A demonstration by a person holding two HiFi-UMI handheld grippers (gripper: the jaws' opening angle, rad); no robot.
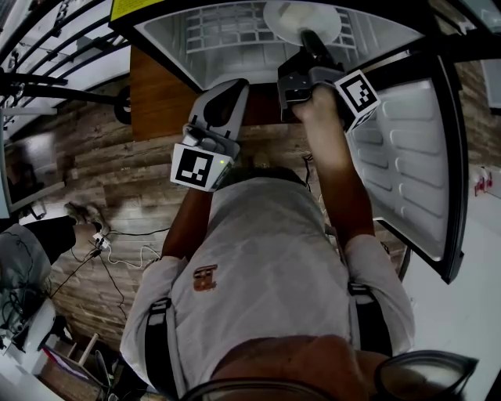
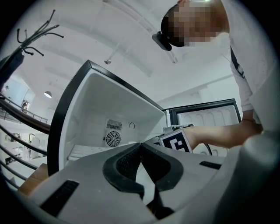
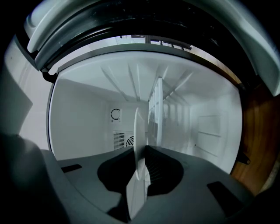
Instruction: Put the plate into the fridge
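person: torso nearest, both arms stretched toward the fridge
floor: wood planks, cables lying at left
left gripper: near, just short of the fridge's front edge, left of the right arm; jaws clenched tip to tip, nothing between them
right gripper: farther in, reaching into the fridge cavity; jaws clamped on the plate's near rim
plate: white, held inside the fridge, right of centre, about level, over the shelf; in the right gripper view it runs edge-on between the pads; can't tell if it touches the shelf
door: swung open at right, moulded white liner facing in
shelf: white wire grid, spans the cavity, parallel to the plate
fan grille: on the far back wall, low; round dial just beside it
fridge interior: white walls, nothing else visible on the shelf
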